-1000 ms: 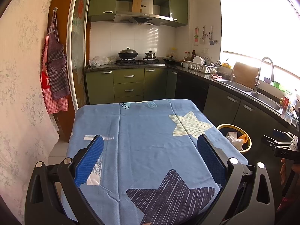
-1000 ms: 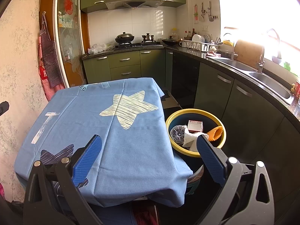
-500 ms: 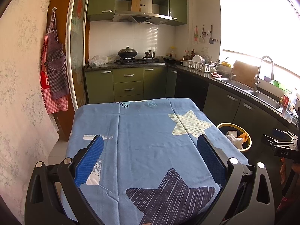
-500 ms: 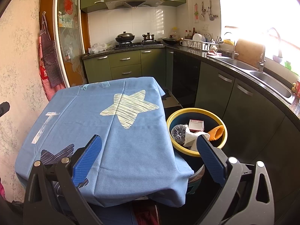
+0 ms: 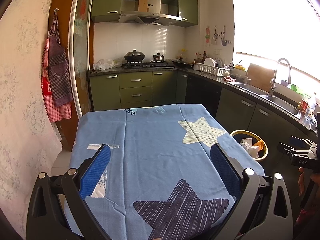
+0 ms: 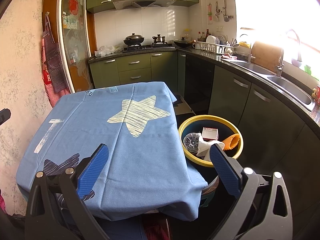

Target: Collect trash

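A yellow-rimmed bin stands on the floor right of the table. It holds a crushed plastic bottle, a white tissue, a small red-and-white box and an orange piece. The bin also shows in the left wrist view. My left gripper is open and empty above the blue star tablecloth. My right gripper is open and empty over the table's right corner, near the bin. The right gripper's body shows at the far right of the left wrist view.
Green kitchen cabinets and a black counter with sink run along the right. A stove with pots stands at the back. Aprons hang on the left wall. A narrow floor gap lies between table and cabinets.
Both grippers have barely drifted; the views shifted very slightly. Nothing was taken hold of or let go.
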The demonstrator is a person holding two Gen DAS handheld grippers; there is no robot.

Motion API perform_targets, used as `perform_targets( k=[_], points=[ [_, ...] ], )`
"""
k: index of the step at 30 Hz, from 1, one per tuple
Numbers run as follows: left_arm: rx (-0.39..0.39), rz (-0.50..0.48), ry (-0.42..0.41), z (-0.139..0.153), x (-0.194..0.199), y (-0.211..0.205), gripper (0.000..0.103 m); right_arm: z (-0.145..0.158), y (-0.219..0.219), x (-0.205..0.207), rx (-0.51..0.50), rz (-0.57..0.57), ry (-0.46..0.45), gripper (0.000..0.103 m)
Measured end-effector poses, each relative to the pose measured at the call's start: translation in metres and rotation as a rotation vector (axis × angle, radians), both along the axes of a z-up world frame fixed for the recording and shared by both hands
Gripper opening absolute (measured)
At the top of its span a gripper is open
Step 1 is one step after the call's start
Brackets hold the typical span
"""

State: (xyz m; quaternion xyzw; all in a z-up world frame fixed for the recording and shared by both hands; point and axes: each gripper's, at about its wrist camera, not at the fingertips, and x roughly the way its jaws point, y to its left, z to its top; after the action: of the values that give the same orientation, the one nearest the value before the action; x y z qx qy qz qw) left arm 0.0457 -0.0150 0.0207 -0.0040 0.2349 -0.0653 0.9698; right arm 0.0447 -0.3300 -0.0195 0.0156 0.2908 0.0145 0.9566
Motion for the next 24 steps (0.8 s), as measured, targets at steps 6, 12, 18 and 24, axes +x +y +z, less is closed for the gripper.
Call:
perform_targets(
  k=[6,12,18,24],
  points=[
    [0.002,-0.001,0.002,-0.0001,0.0002,-0.0007,0.098,0.0005,-0.0029,0.0008,0.001,0.001,0.001,0.096],
    [-0.003,-0.002,0.008,-0.0008,0.0014,-0.0006,0.098,-0.0002,0.0006,0.0,0.001,0.0,0.001,0.096],
    [-0.01,-0.009,0.022,-0.0024,0.0044,-0.0014,0.098,-0.0014,0.0016,0.0002,0.002,0.0,0.004,0.096],
    [-0.032,-0.022,0.026,-0.0045,0.0083,-0.0019,0.098,-0.0045,0.0041,0.0009,0.006,0.002,0.009,0.096]
  ],
)
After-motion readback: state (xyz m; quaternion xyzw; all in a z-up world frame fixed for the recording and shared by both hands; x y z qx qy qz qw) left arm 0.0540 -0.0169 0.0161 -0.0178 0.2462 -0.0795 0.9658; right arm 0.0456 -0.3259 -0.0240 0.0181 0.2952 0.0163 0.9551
